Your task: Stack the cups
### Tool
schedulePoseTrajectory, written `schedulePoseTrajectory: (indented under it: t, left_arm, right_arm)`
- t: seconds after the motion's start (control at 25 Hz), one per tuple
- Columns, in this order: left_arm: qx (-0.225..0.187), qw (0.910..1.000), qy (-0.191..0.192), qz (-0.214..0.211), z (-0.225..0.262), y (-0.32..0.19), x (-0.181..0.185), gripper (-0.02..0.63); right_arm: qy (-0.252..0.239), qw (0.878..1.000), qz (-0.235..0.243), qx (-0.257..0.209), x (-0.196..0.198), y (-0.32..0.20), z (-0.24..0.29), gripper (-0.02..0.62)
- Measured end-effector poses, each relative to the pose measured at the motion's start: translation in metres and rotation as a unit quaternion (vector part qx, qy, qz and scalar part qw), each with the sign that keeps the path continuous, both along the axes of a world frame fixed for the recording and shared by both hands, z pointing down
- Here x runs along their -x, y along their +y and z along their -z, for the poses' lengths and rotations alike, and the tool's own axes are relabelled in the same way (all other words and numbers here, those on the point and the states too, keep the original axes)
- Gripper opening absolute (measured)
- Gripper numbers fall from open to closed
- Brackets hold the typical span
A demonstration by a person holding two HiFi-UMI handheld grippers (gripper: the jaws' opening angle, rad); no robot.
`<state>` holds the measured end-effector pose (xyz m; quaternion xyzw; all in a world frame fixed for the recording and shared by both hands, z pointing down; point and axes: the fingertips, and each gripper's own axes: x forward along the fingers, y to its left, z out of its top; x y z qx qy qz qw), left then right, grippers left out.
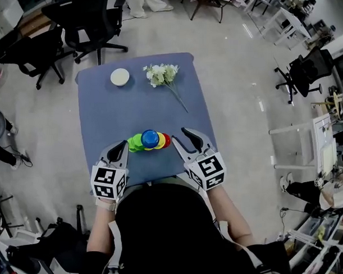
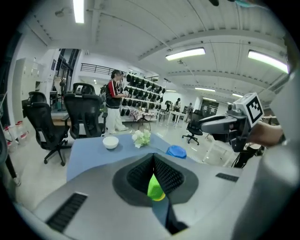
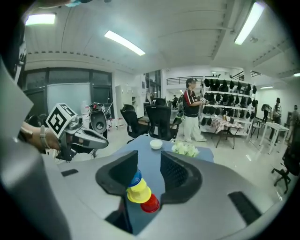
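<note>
A blue counter was seen from above, with dark office chairs standing on the floor beyond its far edge. At the near edge, the two grippers were held to either side of the cups.

The left gripper was seen with its jaws pressed together and nothing clamped between them. The green cup showed just past their tips. The jaws of the right gripper were held apart. The cups lay below and ahead of the gap, and no pad was pressed on any of them.

A spray of white flowers lay toward the far side of the counter, and a small white bowl was set to its left, apart from it.

The cups were gathered in a short row near the front edge, between the grippers. The green cup was at the left, the blue cup next to it, then the yellow cup and the red cup. They touched or overlapped, and whether they were nested could not be told.
</note>
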<state>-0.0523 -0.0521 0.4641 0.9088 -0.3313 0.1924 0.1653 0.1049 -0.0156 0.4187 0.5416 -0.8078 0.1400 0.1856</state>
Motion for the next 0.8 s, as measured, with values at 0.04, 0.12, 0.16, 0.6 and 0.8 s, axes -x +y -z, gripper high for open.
schedulePoseTrajectory:
  t: [0.04,0.12,0.16,0.6,0.8]
  left_arm:
    - [-0.01,0.9999,0.007,-0.007,0.01,-0.002,-0.007,0.011]
    - [-0.03,0.9992,0.018,-0.021,0.028,-0.005,-0.021,0.011]
    - [-0.039,0.9986,0.021,-0.029,0.035,-0.005,-0.028,0.011]
    - [-0.133,0.9803,0.11,-0.096,0.109,0.007,-0.093,0.011]
    - [-0.151,0.9738,0.117,-0.124,0.129,0.017,-0.112,0.011]
  right_arm:
    - [-0.002,1.0,-0.008,-0.009,-0.006,0.002,0.006,0.154]
    - [-0.004,0.999,-0.024,-0.027,-0.017,0.008,0.018,0.13]
    - [-0.005,0.999,-0.032,-0.035,-0.022,0.011,0.024,0.119]
    - [-0.002,0.99,-0.104,-0.097,-0.072,0.046,0.058,0.032]
    - [-0.001,0.988,-0.111,-0.11,-0.081,0.06,0.066,0.017]
